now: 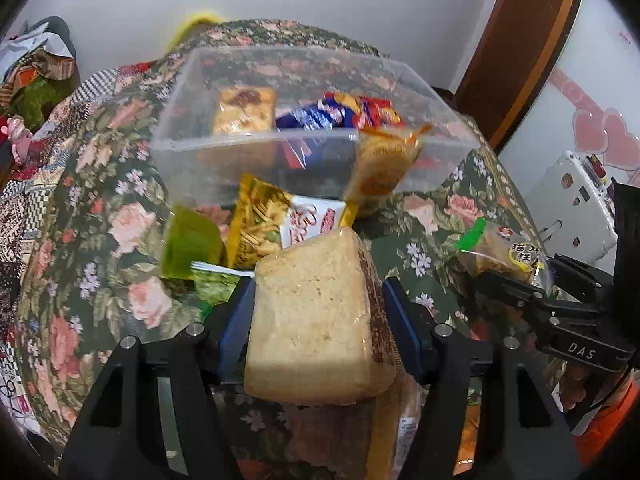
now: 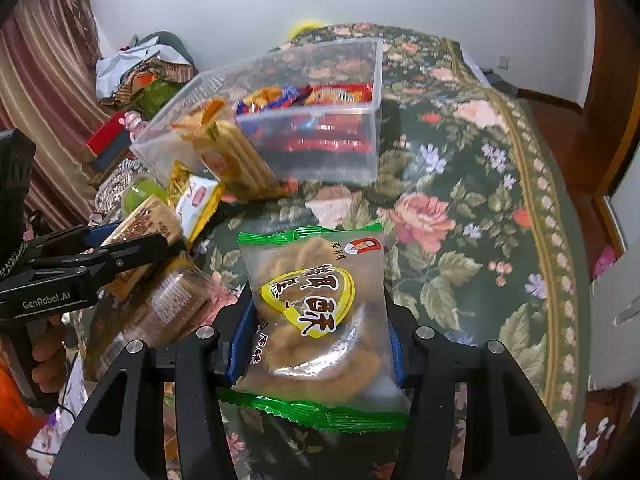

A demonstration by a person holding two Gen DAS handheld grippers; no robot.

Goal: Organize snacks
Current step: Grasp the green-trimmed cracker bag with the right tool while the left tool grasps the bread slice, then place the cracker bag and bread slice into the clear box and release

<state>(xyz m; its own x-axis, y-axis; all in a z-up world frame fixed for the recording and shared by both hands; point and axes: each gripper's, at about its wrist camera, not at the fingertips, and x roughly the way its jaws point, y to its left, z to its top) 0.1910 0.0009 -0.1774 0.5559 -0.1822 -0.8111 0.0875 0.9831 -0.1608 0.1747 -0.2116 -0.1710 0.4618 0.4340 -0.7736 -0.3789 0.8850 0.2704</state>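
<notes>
Two grippers, both loaded up right now. Going left to right: my left gripper [image 1: 316, 312] has its blue pads clamped on either side of a wrapped pale cake block [image 1: 316, 320], which sits right between the jaws and sticks out ahead of them. Just past its tip there's a green packet [image 1: 192, 246] and a yellow noodle-snack bag [image 1: 264, 224] lying on the floral cloth [image 1: 120, 200], and farther ahead the clear plastic bin [image 1: 248, 148] with a few snacks already inside. My right gripper [image 2: 316, 332] is squeezed onto a clear green-edged pastry bag [image 2: 320, 304], jaws fairly narrow, with the same bin ahead and to the left of it.
</notes>
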